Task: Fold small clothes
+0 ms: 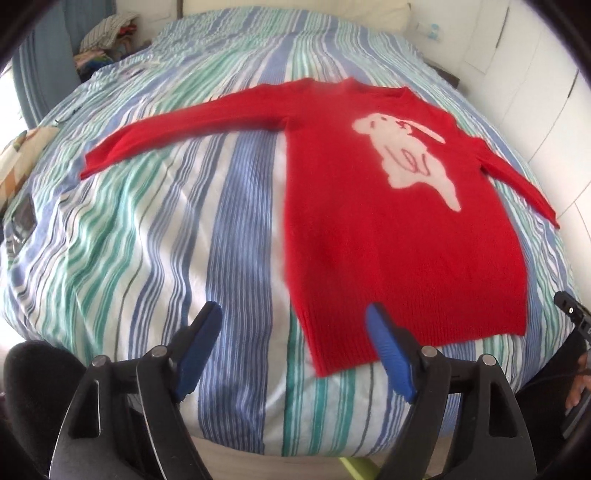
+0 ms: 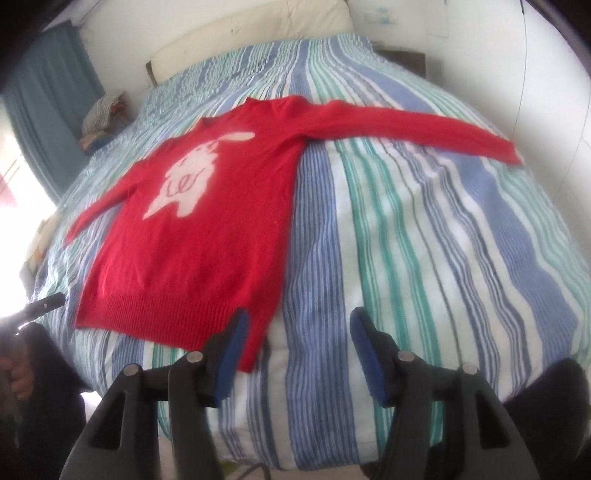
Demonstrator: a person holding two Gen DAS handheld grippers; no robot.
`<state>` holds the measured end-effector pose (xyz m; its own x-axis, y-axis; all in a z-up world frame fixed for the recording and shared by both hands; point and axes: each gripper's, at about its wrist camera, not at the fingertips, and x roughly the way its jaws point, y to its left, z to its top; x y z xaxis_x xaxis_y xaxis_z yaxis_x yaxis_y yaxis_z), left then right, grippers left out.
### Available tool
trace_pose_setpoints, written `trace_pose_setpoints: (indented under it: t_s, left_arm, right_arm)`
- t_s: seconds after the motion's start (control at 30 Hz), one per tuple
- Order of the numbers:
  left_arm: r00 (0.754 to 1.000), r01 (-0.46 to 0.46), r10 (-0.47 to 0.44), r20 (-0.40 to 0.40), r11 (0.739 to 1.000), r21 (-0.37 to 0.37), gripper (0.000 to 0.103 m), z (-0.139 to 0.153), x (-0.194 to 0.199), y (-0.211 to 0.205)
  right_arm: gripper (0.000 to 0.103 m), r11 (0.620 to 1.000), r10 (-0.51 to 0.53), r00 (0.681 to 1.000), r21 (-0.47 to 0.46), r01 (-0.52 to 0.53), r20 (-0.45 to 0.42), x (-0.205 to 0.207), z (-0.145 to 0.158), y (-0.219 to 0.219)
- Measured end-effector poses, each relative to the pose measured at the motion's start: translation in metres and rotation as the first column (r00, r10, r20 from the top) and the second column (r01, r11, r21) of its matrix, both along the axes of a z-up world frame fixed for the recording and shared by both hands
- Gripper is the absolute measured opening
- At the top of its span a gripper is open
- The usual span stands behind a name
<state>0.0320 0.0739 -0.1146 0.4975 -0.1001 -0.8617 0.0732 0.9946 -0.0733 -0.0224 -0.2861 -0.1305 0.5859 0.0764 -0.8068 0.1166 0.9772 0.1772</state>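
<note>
A red knitted long-sleeved sweater with a white rabbit figure on its chest point(image 1: 402, 236) lies flat, face up, on the bed with the blue, green and white striped cover point(image 1: 166, 221). Both sleeves are spread out to the sides, and the ribbed hem lies at the bed's near edge.

The left tongs point(image 1: 293, 350) stand wide apart, their blue pads holding nothing. They hang over the near edge of the bed at the sweater's hem. One blue pad point(image 1: 388, 354) overlaps the hem corner in the left wrist view; whether it touches the knit cannot be told. The other pad is over bare striped cover beside the sweater.

The right tongs point(image 2: 295, 354) are likewise spread wide and empty, at the opposite hem corner of the sweater point(image 2: 192, 236). One pad point(image 2: 231, 354) overlaps that corner, contact unclear; the other is over the striped cover point(image 2: 424, 240).

Beyond the sweater, off the bed's far corner, sits a heap of folded clothes point(image 1: 107, 33) beside a blue curtain point(image 2: 48, 110).
</note>
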Motion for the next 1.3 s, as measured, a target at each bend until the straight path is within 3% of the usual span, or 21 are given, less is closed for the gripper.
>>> trace_pose_setpoints:
  t_s: [0.33, 0.6, 0.8, 1.0, 1.07, 1.13, 1.2, 1.3]
  left_arm:
    - [0.997, -0.028, 0.021, 0.077, 0.996, 0.089, 0.082, 0.015, 0.008, -0.024]
    - [0.997, -0.045, 0.037, 0.068, 0.991, 0.128, 0.083, 0.012, 0.009, -0.025]
    - [0.998, -0.053, 0.046, 0.051, 0.989, 0.136, 0.083, 0.006, 0.009, -0.024]
    - [0.998, -0.050, 0.045, 0.033, 0.988, 0.149, 0.084, -0.002, 0.010, -0.027]
    - [0.998, -0.052, 0.048, 0.031, 0.987, 0.153, 0.085, -0.004, 0.010, -0.027]
    - [0.998, -0.063, 0.058, 0.037, 0.988, 0.144, 0.086, -0.005, 0.010, -0.023]
    - [0.996, -0.079, 0.073, 0.048, 0.989, 0.126, 0.088, -0.005, 0.010, -0.018]
    - [0.992, -0.108, 0.100, 0.077, 0.988, 0.108, 0.091, -0.006, 0.008, -0.009]
  right_arm:
    - [0.056, 0.999, 0.022, 0.997, -0.049, -0.019, 0.073, 0.011, 0.016, 0.022]
    - [0.056, 0.996, 0.060, 0.993, -0.076, -0.053, 0.102, 0.010, 0.020, 0.042]
    - [0.056, 0.994, 0.074, 0.993, -0.093, -0.066, 0.094, 0.009, 0.016, 0.049]
    - [0.056, 0.990, 0.067, 0.997, -0.123, -0.062, 0.033, 0.015, 0.014, 0.055]
    - [0.060, 0.988, 0.058, 0.998, -0.147, -0.056, 0.010, 0.019, 0.018, 0.058]
    - [0.077, 0.978, 0.023, 0.999, -0.208, -0.028, -0.027, 0.027, 0.023, 0.061]
    - [0.087, 0.953, -0.039, 0.997, -0.301, 0.018, -0.063, 0.035, 0.027, 0.062]
    - [0.088, 0.918, -0.085, 0.995, -0.392, 0.057, -0.054, 0.044, 0.040, 0.062]
